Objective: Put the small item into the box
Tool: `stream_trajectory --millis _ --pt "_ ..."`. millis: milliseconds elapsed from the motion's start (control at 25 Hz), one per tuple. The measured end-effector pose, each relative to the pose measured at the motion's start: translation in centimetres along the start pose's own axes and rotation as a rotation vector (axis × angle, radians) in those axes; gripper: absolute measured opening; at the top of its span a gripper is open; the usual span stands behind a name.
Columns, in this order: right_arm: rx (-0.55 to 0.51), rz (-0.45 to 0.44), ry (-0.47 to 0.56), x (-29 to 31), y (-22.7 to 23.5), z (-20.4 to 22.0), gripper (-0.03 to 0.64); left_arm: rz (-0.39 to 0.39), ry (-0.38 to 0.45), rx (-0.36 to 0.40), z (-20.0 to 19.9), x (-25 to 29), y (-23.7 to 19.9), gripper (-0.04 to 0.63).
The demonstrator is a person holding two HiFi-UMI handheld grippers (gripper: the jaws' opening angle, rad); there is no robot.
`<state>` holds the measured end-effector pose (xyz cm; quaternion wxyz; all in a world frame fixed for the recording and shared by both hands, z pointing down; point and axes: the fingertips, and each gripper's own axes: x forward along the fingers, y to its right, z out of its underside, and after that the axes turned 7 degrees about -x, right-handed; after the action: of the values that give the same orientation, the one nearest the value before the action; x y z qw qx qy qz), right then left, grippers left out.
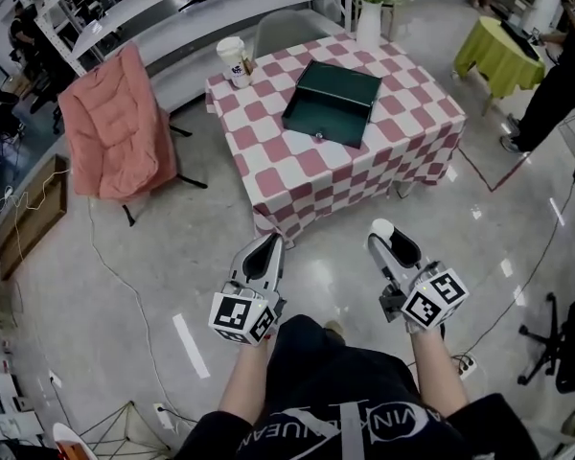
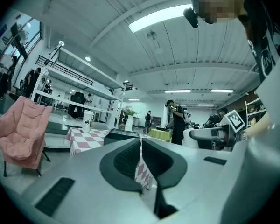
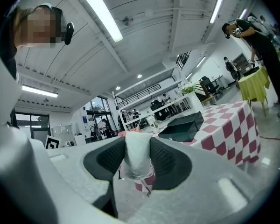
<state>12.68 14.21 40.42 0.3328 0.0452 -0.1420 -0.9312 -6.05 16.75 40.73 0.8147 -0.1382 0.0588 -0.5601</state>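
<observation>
A dark green box (image 1: 332,102) lies open-topped on the table with the red and white checked cloth (image 1: 297,175). I stand on the floor a short way in front of that table, both grippers held low before me. My right gripper (image 1: 383,233) is shut on a small white item (image 3: 137,154) in clear wrap, whose white end (image 1: 381,226) pokes out at the tips. My left gripper (image 1: 270,245) is shut with nothing between its jaws; only a thin slit shows in the left gripper view (image 2: 141,143). The box (image 3: 179,126) is ahead in the right gripper view.
A paper cup (image 1: 233,61) and a white vase of flowers (image 1: 369,17) stand at the table's far edge. A pink folding chair (image 1: 115,132) is to the left. A person (image 1: 556,75) stands by a yellow-green table (image 1: 498,54) at right. A cable (image 1: 125,276) runs over the floor.
</observation>
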Motion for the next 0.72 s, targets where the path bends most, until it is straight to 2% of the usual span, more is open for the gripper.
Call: stream_trajectory --millis 320,720 --pt "0.041 -0.002 -0.003 1.9 1.2 0.3 0.170 -0.053 -0.019 -0.022 0.1 0.7 -2.6 0.018" --pt "0.059 0.056 0.015 5.8 5.7 -1.0 0.170 0.009 -0.019 -0.039 -0.9 7.8 -5.8 0.018"
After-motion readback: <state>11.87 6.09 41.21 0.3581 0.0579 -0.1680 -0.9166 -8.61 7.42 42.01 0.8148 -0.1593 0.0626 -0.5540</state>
